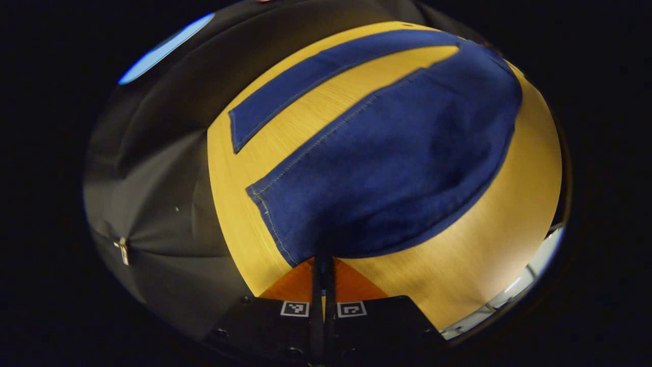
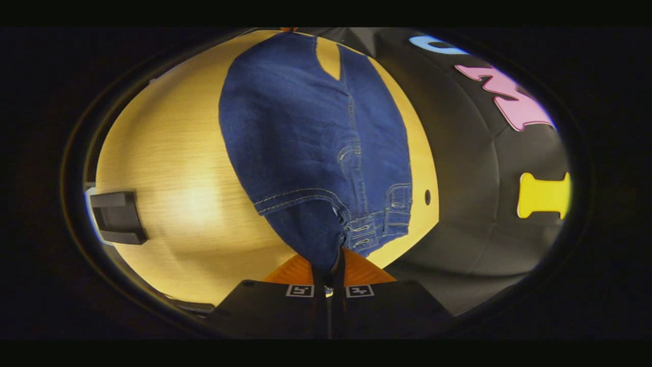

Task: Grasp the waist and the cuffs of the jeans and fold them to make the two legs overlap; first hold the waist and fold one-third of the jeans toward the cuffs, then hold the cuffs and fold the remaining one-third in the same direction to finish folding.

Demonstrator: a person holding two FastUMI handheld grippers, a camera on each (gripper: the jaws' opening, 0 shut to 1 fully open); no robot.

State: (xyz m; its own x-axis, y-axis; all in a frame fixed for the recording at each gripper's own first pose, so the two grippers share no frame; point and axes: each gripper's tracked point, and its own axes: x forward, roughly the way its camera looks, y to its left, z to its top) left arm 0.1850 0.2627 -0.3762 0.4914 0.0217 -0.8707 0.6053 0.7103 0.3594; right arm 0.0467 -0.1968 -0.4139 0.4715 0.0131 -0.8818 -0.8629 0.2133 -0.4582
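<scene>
Denim jeans (image 1: 387, 168) in both grippers

Bare table (image 1: 489, 255) lies open beside the jeans (image 1: 397, 168) and between the two legs. A dark box (image 2: 118, 217) sits at the table's edge, apart from the denim.

dark blue denim jeans (image 1: 397, 153), matt with pale contrast stitching, lie on a smooth, light wood-grain worktop (image 1: 489, 244) with a soft sheen.
</scene>
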